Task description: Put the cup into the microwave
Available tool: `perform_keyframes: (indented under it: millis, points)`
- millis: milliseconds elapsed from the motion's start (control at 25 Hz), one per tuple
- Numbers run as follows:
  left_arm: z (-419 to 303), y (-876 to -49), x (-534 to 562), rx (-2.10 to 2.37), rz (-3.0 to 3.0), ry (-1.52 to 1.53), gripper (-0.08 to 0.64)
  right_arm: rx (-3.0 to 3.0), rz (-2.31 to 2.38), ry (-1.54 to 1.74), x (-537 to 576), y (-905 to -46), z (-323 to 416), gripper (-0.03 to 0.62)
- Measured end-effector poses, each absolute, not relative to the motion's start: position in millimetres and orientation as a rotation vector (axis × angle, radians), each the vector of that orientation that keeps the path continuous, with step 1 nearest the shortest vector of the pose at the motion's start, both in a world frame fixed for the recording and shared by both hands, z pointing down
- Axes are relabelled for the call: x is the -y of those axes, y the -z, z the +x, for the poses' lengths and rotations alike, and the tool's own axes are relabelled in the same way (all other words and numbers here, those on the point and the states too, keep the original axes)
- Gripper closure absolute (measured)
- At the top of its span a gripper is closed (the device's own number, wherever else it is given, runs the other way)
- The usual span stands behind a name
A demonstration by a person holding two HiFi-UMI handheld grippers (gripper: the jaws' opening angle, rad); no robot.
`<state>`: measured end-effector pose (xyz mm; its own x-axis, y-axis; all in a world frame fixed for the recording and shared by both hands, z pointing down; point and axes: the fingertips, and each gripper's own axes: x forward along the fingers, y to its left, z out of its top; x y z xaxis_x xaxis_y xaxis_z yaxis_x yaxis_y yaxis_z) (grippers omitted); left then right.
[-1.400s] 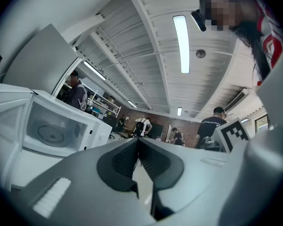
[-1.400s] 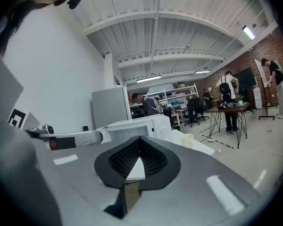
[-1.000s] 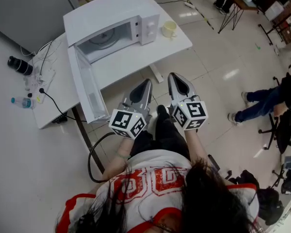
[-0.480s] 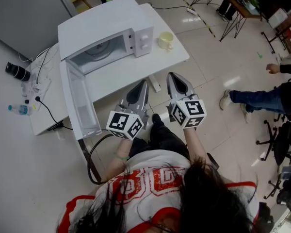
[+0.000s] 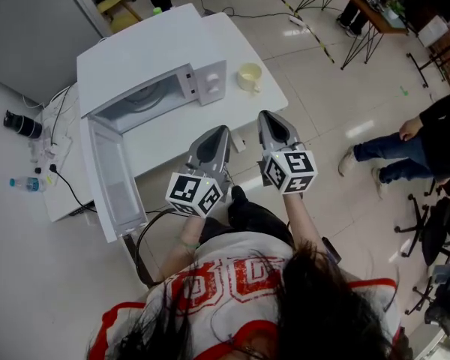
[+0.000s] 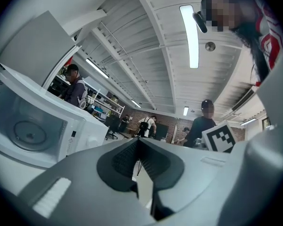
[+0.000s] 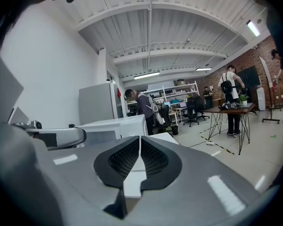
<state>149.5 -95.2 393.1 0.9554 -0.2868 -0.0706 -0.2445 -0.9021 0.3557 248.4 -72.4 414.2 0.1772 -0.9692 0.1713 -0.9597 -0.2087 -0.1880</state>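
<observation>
Pale yellow cup [image 5: 249, 77], small and mug-shaped, is sitting upright on the white tabletop [image 5: 176, 130]. It's just beside the right-hand end of the boxy white microwave oven [image 5: 135, 62], the end with the control knobs. There might be a handle on the near side, but it's too small in the head view for me to swear to it. It looks empty and light, so I'd guess it's easy to tip if nudged.

Step-wise I'd call this the approach, with nothing grabbed yet. The left gripper [image 5: 219, 130] and right gripper [image 5: 273, 116] are side by side in front of the person, short of the table edge and well apart from the cup. Both have their jaws pressed together with nothing between them, and each gripper's own view shows that clearly.

The microwave door [image 5: 109, 178] is already swung wide open to the left, and the cavity with its round turntable is clear to see. So my guess for the next move: the right gripper is the closer one. It needs to spread its jaws, reach forward to the cup, close on the wall or rim, then carry it left into the cavity.
</observation>
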Motion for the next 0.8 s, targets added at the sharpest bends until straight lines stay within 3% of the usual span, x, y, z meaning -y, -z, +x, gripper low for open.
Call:
perform_keyframes:
  millis: [360,560,800]
  points:
    - [176.9,-399.1,112.4,0.427,2.758,0.149,0.569,-2.028,-2.399,0.457,103.1,-447.7,290.4,0.496]
    - [191.1,-405.7,120.6,0.449,2.748,0.140,0.569,-2.071,-2.390,0.487,121.4,-468.3,305.6,0.478]
    - [204.2,-415.2,129.9,0.471,2.747,0.128,0.568,-2.116,-2.405,0.521,147.0,-499.6,326.7,0.404]
